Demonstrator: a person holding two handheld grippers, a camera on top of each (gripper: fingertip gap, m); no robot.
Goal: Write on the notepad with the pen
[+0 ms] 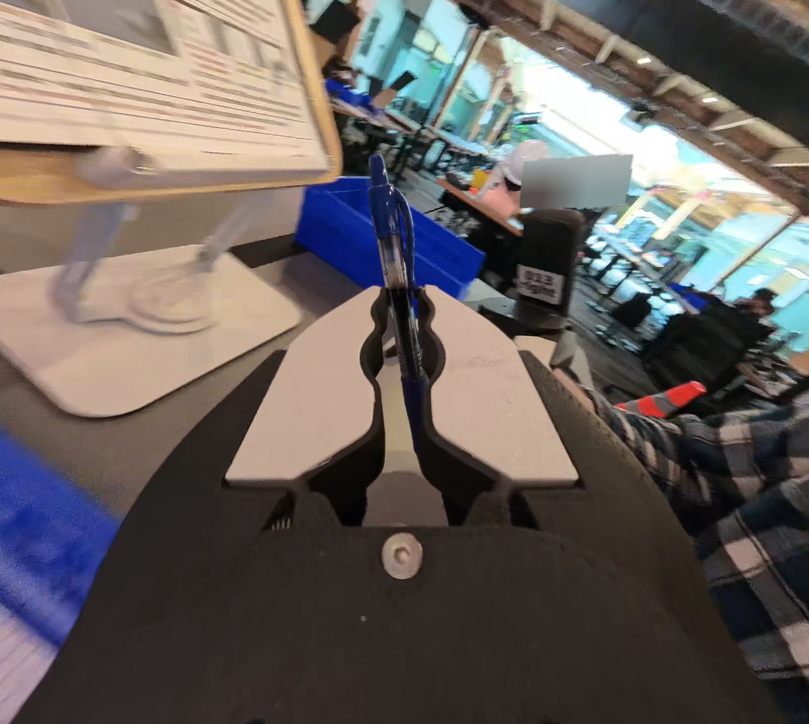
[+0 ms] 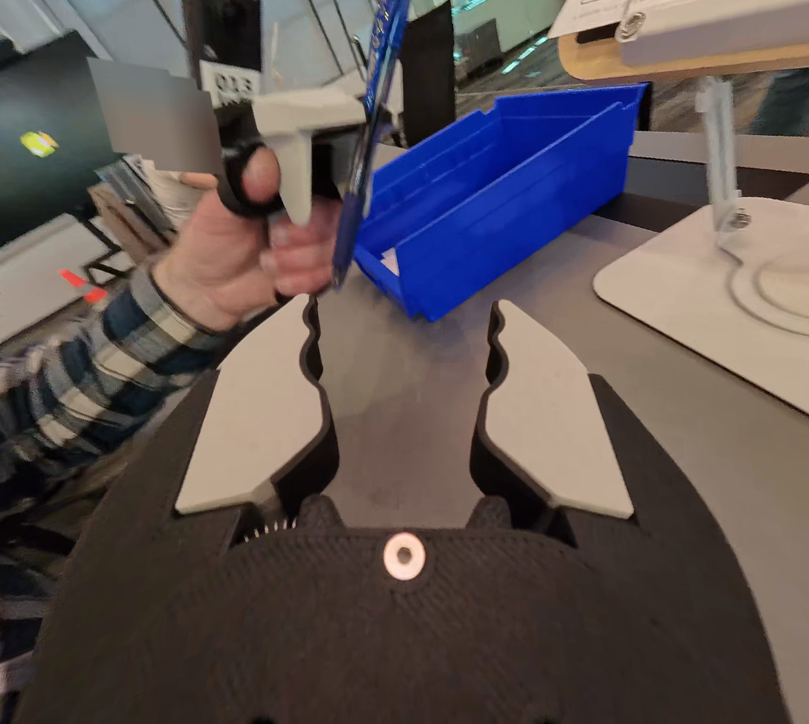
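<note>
Left gripper (image 1: 402, 300) we see clamped on the blue pen (image 1: 394, 265), clicker end up, above the dark table (image 2: 402, 418); right gripper (image 2: 402, 309) gapes, holding nothing. Blue bin (image 2: 503, 195) sits beyond.

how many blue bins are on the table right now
1. The blue bin sits on the dark table, just beyond the open right gripper and left of the white stand base. More could lie outside both views.

Blue pen (image 1: 396, 265); blue bin (image 2: 503, 195)
</note>
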